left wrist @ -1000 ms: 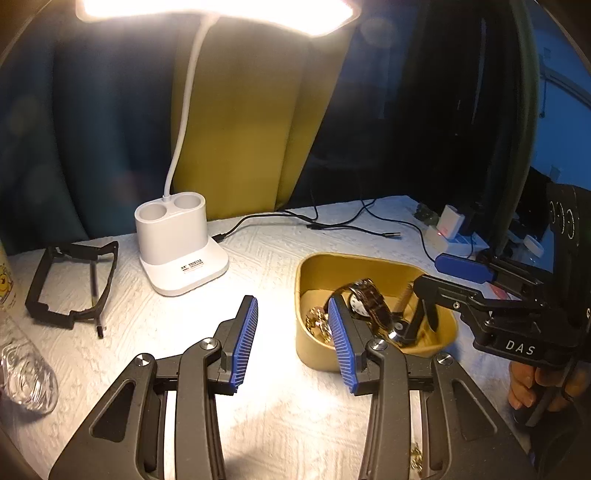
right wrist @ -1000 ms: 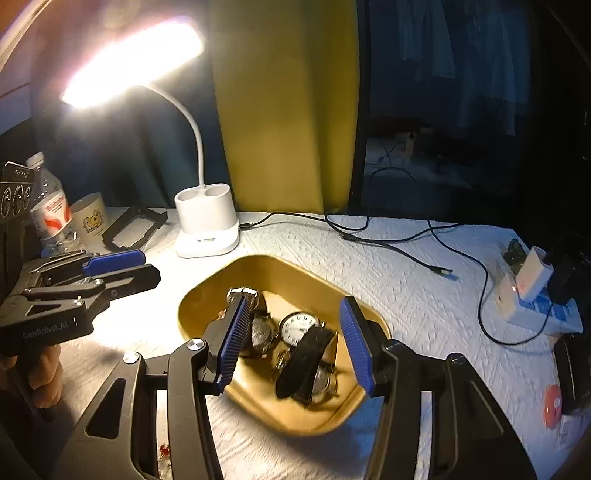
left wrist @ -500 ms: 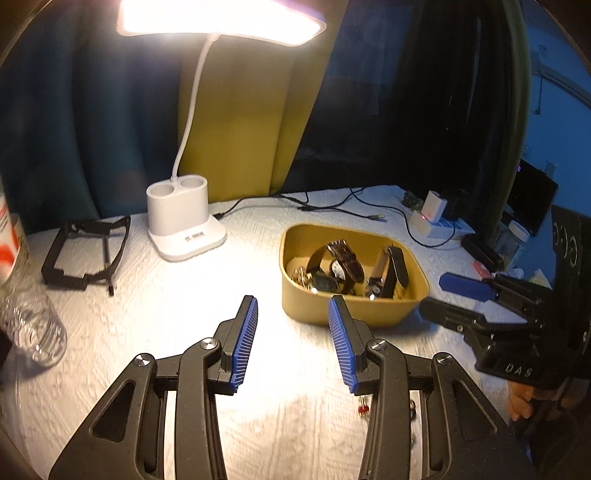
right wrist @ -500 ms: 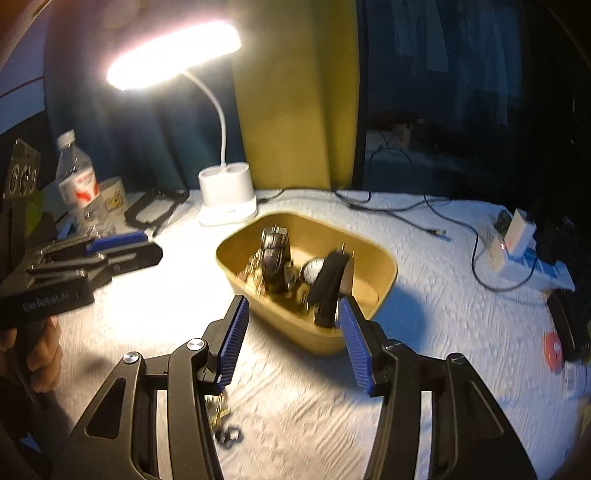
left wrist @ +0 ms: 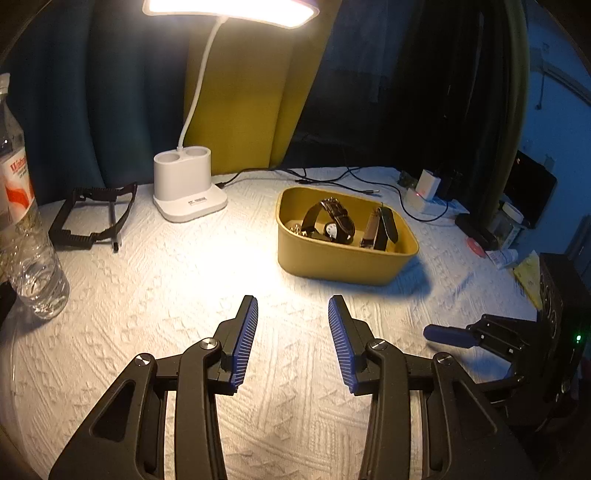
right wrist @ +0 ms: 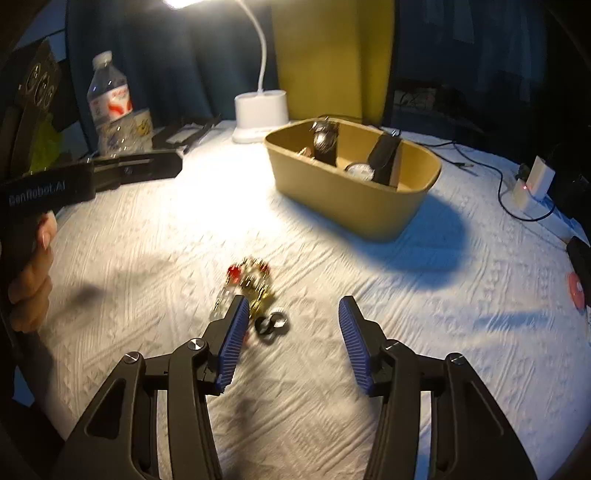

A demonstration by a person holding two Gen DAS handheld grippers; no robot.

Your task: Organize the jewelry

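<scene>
On table [right wrist: 424, 332] | tray [right wrist: 343, 199]: watches ×3 | rings [right wrist: 272, 324] ×2

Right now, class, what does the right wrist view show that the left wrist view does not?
Only the right wrist view shows loose jewelry and rings on the cloth. Only the left wrist view shows the lit lamp head. Both show the tan bin holding watches, the lamp base, the water bottle, and open hand-held grippers, left and right.
</scene>
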